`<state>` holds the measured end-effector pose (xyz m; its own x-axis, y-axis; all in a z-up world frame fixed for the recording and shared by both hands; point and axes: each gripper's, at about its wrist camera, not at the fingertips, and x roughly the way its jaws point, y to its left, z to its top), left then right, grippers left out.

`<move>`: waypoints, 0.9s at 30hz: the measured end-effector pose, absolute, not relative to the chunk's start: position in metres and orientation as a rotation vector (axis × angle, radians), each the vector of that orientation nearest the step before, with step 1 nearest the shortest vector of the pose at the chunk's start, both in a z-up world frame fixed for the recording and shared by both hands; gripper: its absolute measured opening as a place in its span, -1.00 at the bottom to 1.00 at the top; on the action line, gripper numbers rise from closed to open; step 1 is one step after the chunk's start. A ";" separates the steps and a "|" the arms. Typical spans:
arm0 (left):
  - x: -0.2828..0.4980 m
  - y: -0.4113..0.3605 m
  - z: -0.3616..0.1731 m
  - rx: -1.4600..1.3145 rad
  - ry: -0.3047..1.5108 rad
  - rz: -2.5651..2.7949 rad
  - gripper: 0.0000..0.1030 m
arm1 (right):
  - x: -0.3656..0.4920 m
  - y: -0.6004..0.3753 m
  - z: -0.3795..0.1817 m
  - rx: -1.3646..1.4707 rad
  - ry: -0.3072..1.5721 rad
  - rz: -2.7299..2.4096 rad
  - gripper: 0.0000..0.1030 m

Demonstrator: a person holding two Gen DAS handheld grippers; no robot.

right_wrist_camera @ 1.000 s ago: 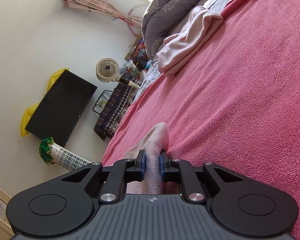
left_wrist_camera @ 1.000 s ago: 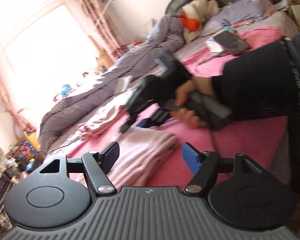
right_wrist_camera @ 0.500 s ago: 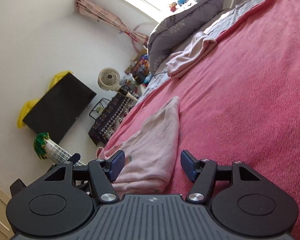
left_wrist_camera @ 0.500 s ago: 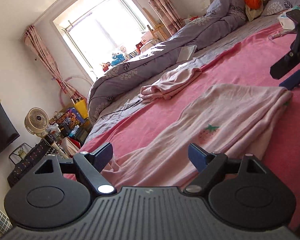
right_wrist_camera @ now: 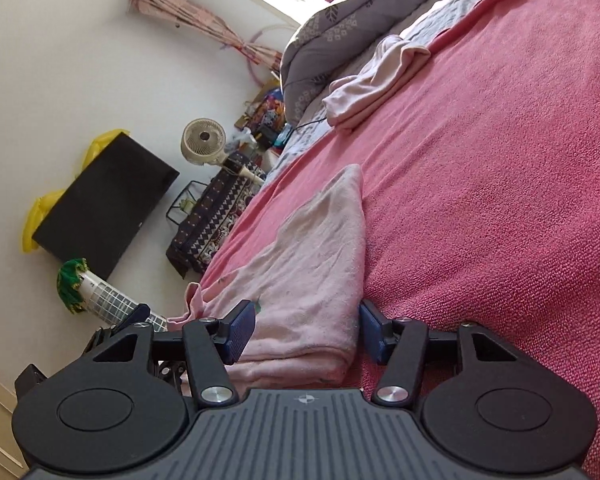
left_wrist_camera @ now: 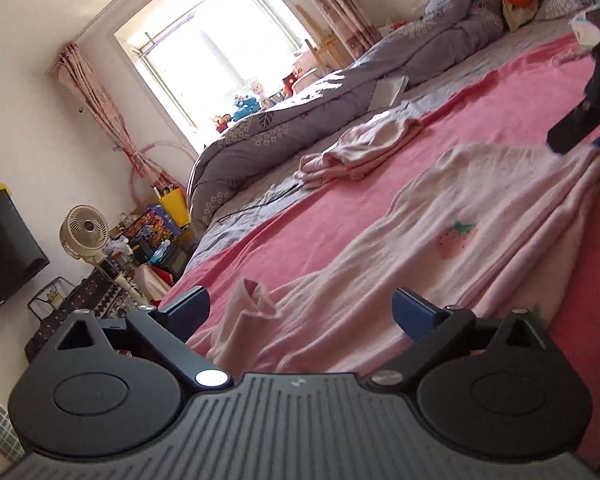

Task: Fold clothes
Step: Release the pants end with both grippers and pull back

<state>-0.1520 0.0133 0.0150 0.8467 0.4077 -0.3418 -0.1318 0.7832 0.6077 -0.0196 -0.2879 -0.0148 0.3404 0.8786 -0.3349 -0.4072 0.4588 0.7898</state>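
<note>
Now we've got the pale pink strawberry-print garment lying flat on the pink bedspread, stretched betw. our two grippers. L gripper sits low at one end of it: jaws are opening, spread wide, w/ rumpled cloth and a cuff-like opening lying betw. them, pads not touching the fabric. R gripper is at the other end; its jaws are closing but stand apart, w/ the folded edge of the garment betw. them. The R-hand pad is just beside that fold; we can't tell if it touches. The L-hand pad hangs over the cloth w/out pressing it. In the L wrist view the R gripper shows as a dark shape at the far R edge, near the garment's far end.

A 2nd pink garment lies crumpled farther up the bed, well apart from both grippers, near the grey quilt. Containers: a yellow bag on the floor beside the bed; its contents aren't visible.
</note>
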 end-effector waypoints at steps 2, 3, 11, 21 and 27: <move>-0.160 0.042 0.011 0.523 0.507 0.345 0.94 | -0.022 -0.292 -0.018 0.663 0.831 0.926 -0.07; -0.168 0.056 0.016 0.442 0.508 0.364 0.94 | -0.022 -0.294 -0.020 0.672 0.830 0.926 -0.11; -0.220 0.146 0.037 0.040 0.465 0.718 0.93 | -0.020 -0.294 -0.021 0.669 0.823 0.911 -0.26; -0.210 0.071 0.068 0.222 0.310 0.495 0.93 | -0.020 -0.293 -0.018 0.675 0.842 0.892 -0.26; -0.162 0.014 0.042 0.409 0.358 0.313 0.93 | -0.021 -0.301 -0.022 0.799 0.906 0.918 -0.25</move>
<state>-0.1617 0.0137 0.0421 0.8906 0.3635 -0.2732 -0.2217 0.8717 0.4371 -0.0206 -0.3008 -0.0223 0.3166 0.9017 -0.2945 -0.3064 0.3910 0.8679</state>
